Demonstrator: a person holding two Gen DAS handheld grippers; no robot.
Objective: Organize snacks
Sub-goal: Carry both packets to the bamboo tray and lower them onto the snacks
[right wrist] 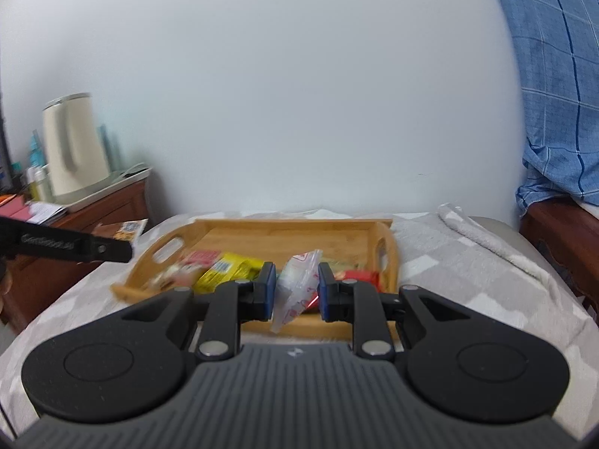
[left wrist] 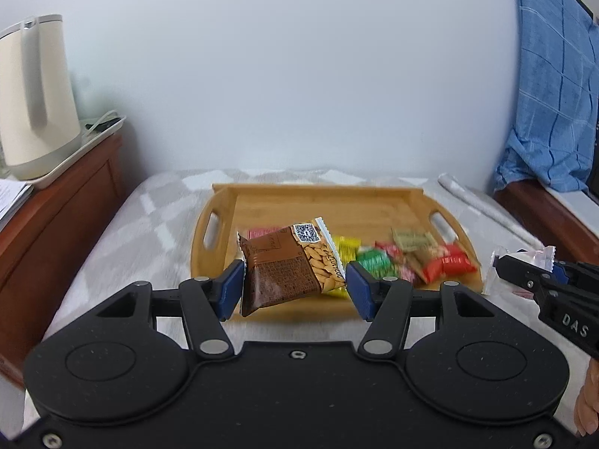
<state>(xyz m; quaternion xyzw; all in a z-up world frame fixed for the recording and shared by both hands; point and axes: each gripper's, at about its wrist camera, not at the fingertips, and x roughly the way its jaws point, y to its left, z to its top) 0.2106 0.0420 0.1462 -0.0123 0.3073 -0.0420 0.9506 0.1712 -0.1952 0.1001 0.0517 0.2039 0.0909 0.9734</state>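
My left gripper [left wrist: 294, 286] is clamped on a brown snack packet [left wrist: 288, 265] printed with nuts and a QR code; the blue pads press its two sides and it hangs tilted in the air above the near edge of the wooden tray [left wrist: 318, 194]. My right gripper [right wrist: 295, 292] is closed tight on a clear plastic packet with pink print [right wrist: 295, 288], which stands on edge between the pads, also off the surface and in front of the tray. From the left camera I see that gripper off to the right, beside the tray, with the packet poking out past its tips. Inside the tray lie loose small snacks [left wrist: 411, 258] in yellow, green, red and pink wrappers, gathered along its near half. The tray rests on a grey-and-white checked cloth [left wrist: 157, 217]. A cream kettle [left wrist: 33, 97] stands on a white tray on the wooden cabinet to the left, and a blue checked fabric [left wrist: 554, 86] hangs at the right.
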